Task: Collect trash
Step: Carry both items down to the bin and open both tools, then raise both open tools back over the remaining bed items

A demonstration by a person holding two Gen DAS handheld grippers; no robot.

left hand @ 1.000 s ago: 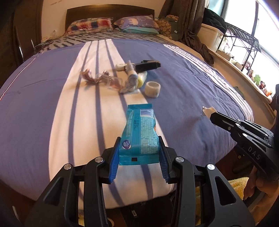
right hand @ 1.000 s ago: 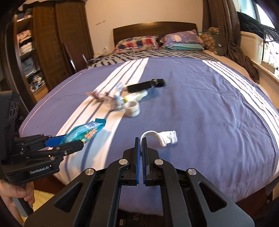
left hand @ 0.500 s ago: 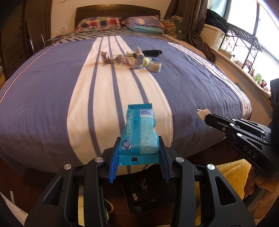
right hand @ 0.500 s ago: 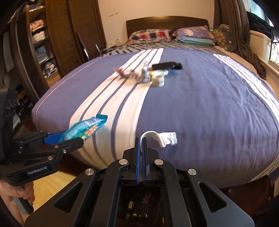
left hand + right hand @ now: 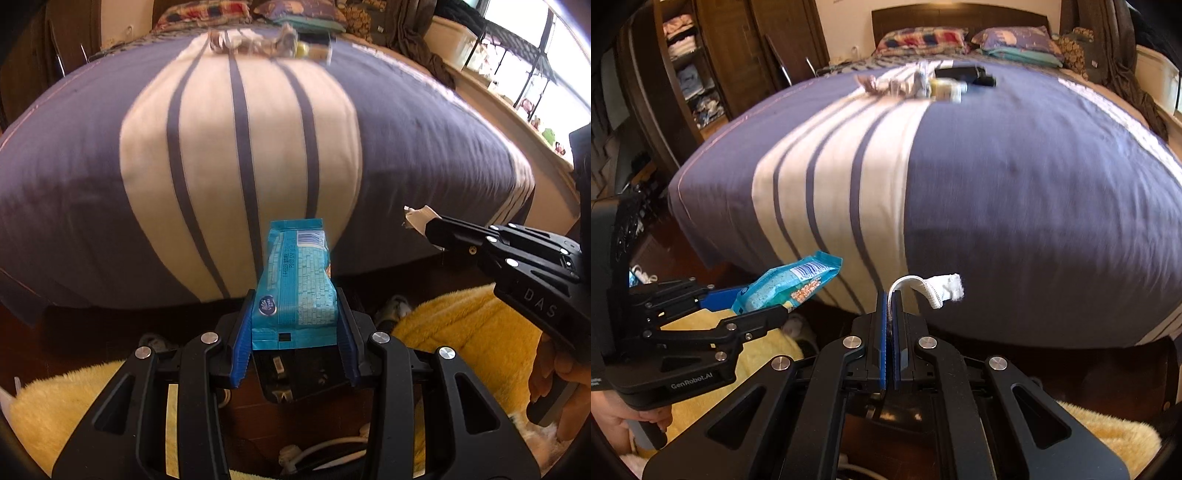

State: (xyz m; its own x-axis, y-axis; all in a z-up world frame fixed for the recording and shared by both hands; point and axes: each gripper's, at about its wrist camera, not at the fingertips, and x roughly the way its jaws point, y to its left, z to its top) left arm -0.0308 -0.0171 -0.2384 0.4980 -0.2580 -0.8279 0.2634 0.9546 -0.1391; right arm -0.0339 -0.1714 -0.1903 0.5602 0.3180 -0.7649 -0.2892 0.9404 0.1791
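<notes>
My left gripper (image 5: 294, 325) is shut on a blue snack packet (image 5: 297, 280), which sticks up between its blue pads; the same packet (image 5: 790, 284) shows at lower left in the right wrist view. My right gripper (image 5: 891, 295) is shut on a white strip of wrapper (image 5: 934, 288) that curls out to the right; that strip (image 5: 417, 218) shows at the tip of the right gripper in the left wrist view. Both grippers hang off the foot of the bed (image 5: 236, 155), over the floor. More litter (image 5: 916, 83) lies far up the bedspread.
A yellow fluffy rug (image 5: 465, 332) covers the wooden floor below the grippers. A black device (image 5: 299, 376) and white cables (image 5: 321, 448) lie on the floor beneath. A wooden wardrobe (image 5: 701, 74) stands left of the bed; a window shelf (image 5: 517, 74) runs along the right.
Both grippers have drawn back from the bed and sunk lower, each keeping its piece of trash. The bed's foot edge, the floor and the yellow rug have come into view.
</notes>
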